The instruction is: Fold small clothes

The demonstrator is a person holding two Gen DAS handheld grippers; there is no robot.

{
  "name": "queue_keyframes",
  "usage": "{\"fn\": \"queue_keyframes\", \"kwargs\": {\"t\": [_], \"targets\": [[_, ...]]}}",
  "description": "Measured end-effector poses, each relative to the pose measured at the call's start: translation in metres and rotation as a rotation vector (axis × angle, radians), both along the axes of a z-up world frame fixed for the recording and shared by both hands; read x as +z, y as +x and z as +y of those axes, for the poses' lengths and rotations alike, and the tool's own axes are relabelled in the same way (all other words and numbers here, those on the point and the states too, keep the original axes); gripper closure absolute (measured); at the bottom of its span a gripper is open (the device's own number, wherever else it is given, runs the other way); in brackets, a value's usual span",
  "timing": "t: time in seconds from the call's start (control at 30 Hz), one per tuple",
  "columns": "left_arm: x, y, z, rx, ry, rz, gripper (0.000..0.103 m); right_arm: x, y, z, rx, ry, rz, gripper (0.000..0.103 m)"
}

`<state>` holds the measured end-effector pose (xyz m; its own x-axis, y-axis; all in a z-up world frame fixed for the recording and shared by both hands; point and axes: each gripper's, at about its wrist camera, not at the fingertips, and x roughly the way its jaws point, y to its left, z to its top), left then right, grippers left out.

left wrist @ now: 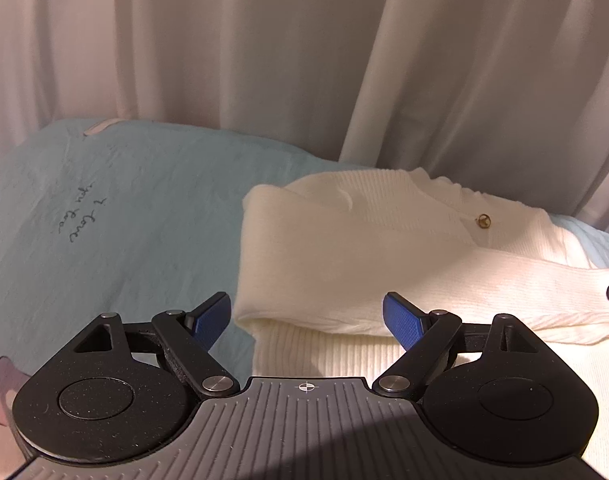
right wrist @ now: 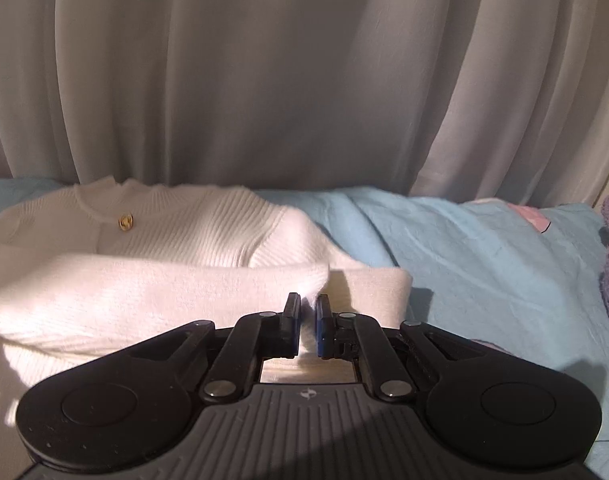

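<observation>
Our right gripper [right wrist: 307, 312] pinches a bit of the white sweater [right wrist: 152, 264], which lies on the blue sheet [right wrist: 484, 264] by the curtain [right wrist: 304, 80]; our left gripper [left wrist: 306, 318] gapes wide over it, holding nothing.

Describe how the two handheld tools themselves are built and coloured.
Both look alike. The left tool has a grey ribbed body with a small crosshair mark, two round black discs at its sides, black linkage bars with silver pivot pins, and blue textured pads on its fingers. The right tool shows the same grey ribbing, black discs and links, and blue pad edges. No hands, sleeves or cables show.
</observation>
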<state>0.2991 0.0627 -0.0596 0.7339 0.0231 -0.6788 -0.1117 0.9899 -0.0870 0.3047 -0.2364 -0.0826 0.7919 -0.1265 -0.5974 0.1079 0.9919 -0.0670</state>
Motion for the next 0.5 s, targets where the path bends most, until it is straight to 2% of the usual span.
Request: {"fn": "queue_keyframes", "kwargs": {"t": [0.07, 0.1, 0.17, 0.23, 0.33, 0.4, 0.5], "targets": [[0.000, 0.004, -0.005, -0.027, -0.003, -0.003, 0.017, 0.010, -0.007, 0.003, 0.018, 0.035, -0.071, 0.092], [0.000, 0.007, -0.009, -0.046, -0.006, -0.001, 0.019, 0.010, -0.007, 0.005, 0.056, 0.077, -0.075, 0.092], [-0.001, 0.012, -0.018, -0.091, -0.009, -0.005, 0.023, 0.003, 0.000, 0.013, 0.140, 0.130, -0.019, 0.092], [-0.003, 0.015, -0.029, -0.156, -0.017, -0.015, 0.023, -0.013, 0.010, 0.028, 0.184, 0.082, 0.079, 0.092], [-0.012, 0.023, -0.043, -0.220, -0.003, 0.012, 0.025, -0.019, 0.006, 0.043, 0.221, -0.053, 0.044, 0.092], [-0.017, 0.031, -0.051, -0.216, 0.037, 0.005, 0.025, -0.025, 0.011, 0.046, 0.222, -0.117, 0.023, 0.092], [-0.023, 0.044, -0.056, -0.225, 0.065, 0.003, 0.022, -0.026, 0.021, 0.043, 0.205, -0.157, 0.014, 0.093]]}}
